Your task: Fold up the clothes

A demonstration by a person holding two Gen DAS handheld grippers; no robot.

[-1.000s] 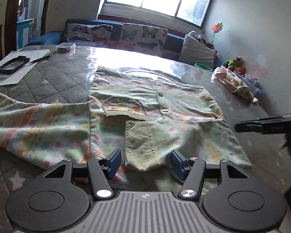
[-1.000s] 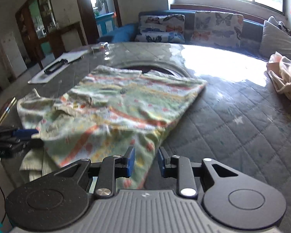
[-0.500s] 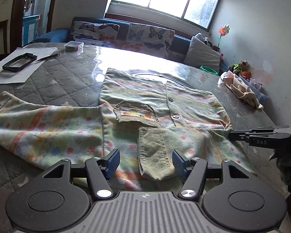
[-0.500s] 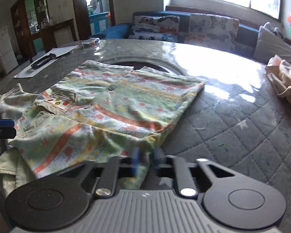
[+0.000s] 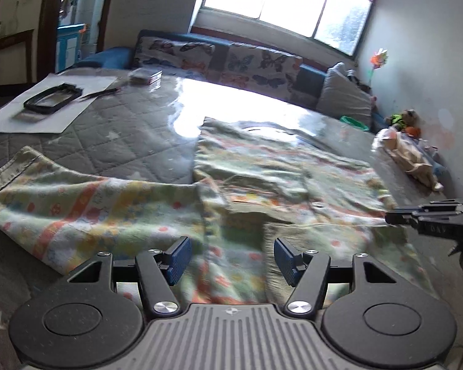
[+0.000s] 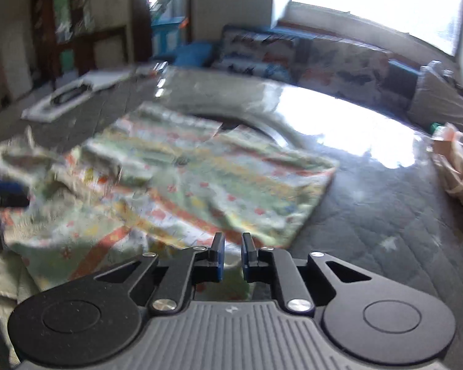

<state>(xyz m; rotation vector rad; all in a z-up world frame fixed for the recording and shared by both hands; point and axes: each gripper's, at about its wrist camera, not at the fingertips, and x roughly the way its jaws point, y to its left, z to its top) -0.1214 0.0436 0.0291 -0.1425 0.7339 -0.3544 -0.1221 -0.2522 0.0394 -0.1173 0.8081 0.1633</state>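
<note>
Table [image 5: 132, 148]: fills the middle of both views, with everything below resting on it.
Shirt [image 5: 262, 178]: spread flat on the table, one sleeve [image 5: 61, 197] stretched out to the left in the left wrist view.
Left gripper [image 5: 230, 254]: at the shirt's near edge, over the cloth.
Right gripper [image 6: 231, 257]: at the shirt's near right part; cloth seems to sit between its fingers, though blur hides contact.
Paper sheet [image 5: 40, 114]: far left on the table, a frame-like object [image 5: 51, 101] lying on it.
Small box [image 5: 145, 75]: behind the sheet, near the far edge.
Second garment [image 5: 410, 157]: far right of the table, well apart from the shirt.
Sofa [image 5: 231, 61]: behind the table, beneath the window [image 5: 284, 0].
</note>
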